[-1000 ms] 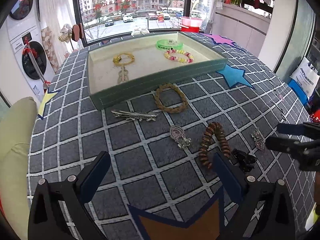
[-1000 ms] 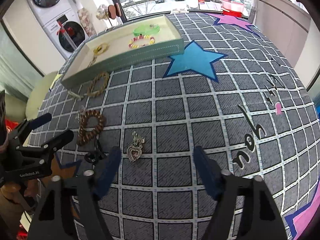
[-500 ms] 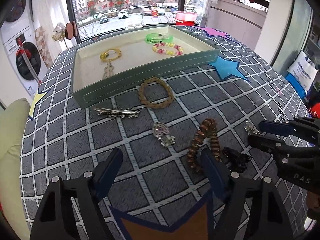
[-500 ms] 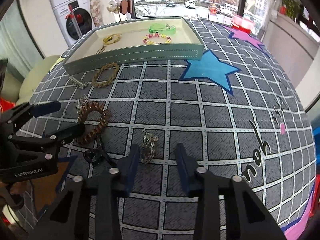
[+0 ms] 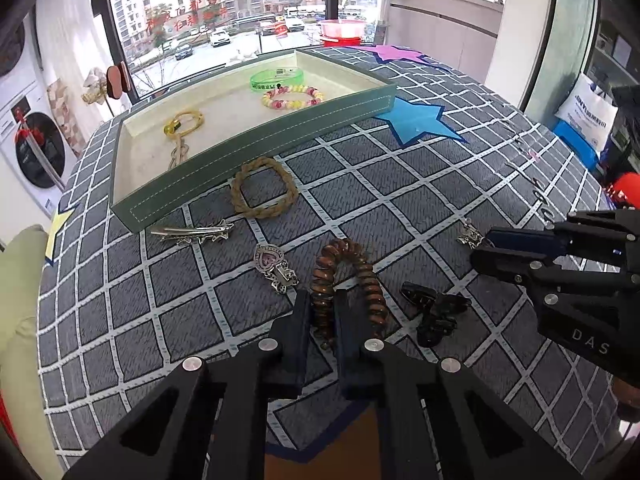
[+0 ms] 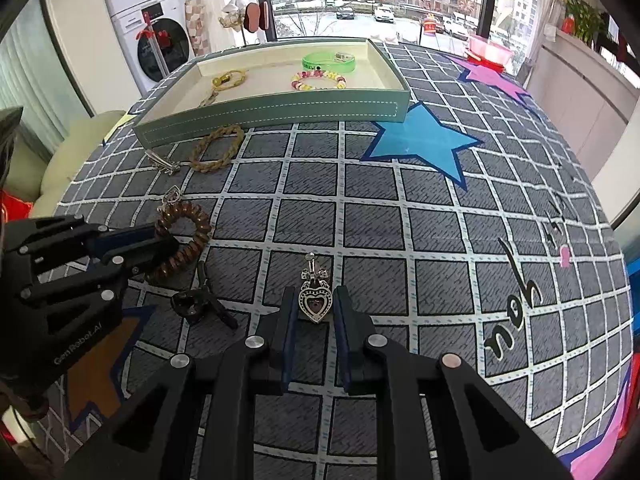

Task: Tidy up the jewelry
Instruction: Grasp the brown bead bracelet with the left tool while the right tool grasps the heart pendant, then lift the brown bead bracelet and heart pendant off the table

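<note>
On the grey checked tablecloth, my left gripper [image 5: 322, 300] is shut on one side of the brown spiral hair tie [image 5: 368, 276]. The coil is pinched between its two fingers. In the right wrist view my right gripper [image 6: 316, 300] has a silver heart pendant [image 6: 316, 304] between its jaws. The jaws are closing, and the pads touch the pendant on both sides. The green tray [image 5: 260, 148] stands at the far side and holds a green bangle [image 5: 276, 78], a bead bracelet [image 5: 292, 97] and a yellow ring piece [image 5: 184, 122].
A braided tan bracelet [image 5: 264, 192], a silver hair clip [image 5: 192, 233] and a pink heart brooch [image 5: 274, 262] lie between the tray and the grippers. A black clip [image 5: 434, 312] lies between the two grippers. A blue star patch [image 6: 420, 142] lies to the right.
Both grippers went from wide open to closed. The left slid over to the hair tie and clamped it. The right narrowed around the heart pendant while staying in place.
</note>
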`<state>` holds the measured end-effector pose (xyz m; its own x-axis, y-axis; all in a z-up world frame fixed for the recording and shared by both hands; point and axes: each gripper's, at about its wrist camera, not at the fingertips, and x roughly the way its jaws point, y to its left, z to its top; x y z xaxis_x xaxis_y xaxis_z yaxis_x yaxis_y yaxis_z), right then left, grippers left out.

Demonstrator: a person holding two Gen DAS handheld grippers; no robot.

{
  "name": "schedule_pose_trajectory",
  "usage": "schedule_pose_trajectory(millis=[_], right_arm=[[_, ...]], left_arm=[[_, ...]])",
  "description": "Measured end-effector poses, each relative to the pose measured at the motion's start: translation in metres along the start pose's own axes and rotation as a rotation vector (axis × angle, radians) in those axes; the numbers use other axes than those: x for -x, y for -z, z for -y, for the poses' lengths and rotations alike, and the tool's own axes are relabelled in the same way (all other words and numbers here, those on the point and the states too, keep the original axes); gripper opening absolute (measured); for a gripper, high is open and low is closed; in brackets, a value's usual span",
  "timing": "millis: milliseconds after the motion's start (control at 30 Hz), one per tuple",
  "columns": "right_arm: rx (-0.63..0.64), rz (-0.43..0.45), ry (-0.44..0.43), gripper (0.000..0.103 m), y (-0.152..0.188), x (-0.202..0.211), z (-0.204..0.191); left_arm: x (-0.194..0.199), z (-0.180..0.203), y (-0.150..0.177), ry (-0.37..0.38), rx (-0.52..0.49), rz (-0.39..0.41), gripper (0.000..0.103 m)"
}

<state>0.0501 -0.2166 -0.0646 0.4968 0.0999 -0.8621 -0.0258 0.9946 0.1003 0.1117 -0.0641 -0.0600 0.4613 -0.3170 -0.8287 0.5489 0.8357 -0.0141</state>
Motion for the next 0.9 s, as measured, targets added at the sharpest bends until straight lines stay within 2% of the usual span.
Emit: schedule_pose_trajectory(millis=[133, 567, 900], right_arm=[[-0.027, 0.006, -0.021, 0.019, 0.000, 0.006, 0.004], [-0.108, 0.041, -0.086, 0.019, -0.008, 0.029, 0.022], [-0.135, 0.106, -0.112, 0.019, -0.049, 0.048, 0.034]], left_arm=[[0.006, -0.009, 0.004, 0.039, 0.060, 0.012, 0.025], [0.039, -0.024, 0.006, 0.038, 0.126, 0.096, 0.025], [0.058, -0.052, -0.020, 0.021, 0.182, 0.160, 0.025]])
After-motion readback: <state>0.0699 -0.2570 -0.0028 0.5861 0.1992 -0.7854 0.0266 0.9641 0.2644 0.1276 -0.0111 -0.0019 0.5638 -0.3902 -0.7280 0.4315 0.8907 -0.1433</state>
